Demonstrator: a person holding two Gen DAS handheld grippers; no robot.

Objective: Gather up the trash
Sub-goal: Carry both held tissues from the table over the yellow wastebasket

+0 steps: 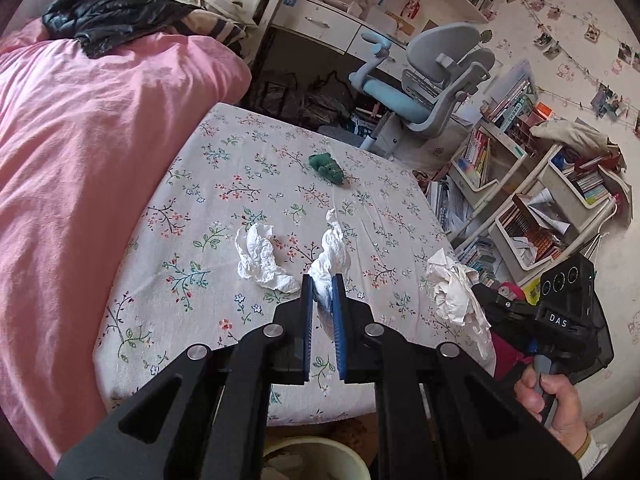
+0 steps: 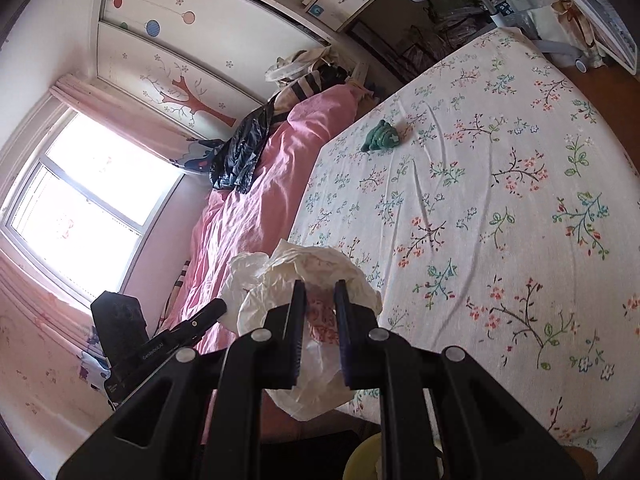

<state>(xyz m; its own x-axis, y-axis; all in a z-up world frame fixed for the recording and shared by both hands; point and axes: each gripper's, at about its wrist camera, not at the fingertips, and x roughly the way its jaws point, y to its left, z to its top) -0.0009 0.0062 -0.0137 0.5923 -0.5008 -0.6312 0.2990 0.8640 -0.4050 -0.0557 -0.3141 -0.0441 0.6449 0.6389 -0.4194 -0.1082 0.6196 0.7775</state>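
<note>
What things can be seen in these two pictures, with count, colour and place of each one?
tissue wad: one, white, clamped in the left gripper
paper wad: one, cream-white, clamped in the right gripper
loose tissue: one, white, lying on the bed sheet
bed sheet: one, white with flowers, on the bed
plush toy: one, green, on the sheet far from the grippers
quilt: one, pink, beside the sheet
jacket: one, black, on the quilt's far end
desk chair: one, grey and blue, past the bed
bin: one, pale, below the bed edge
left gripper: one, black, shut
right gripper: one, black, shut
hand: one, on the right gripper's handle
</note>
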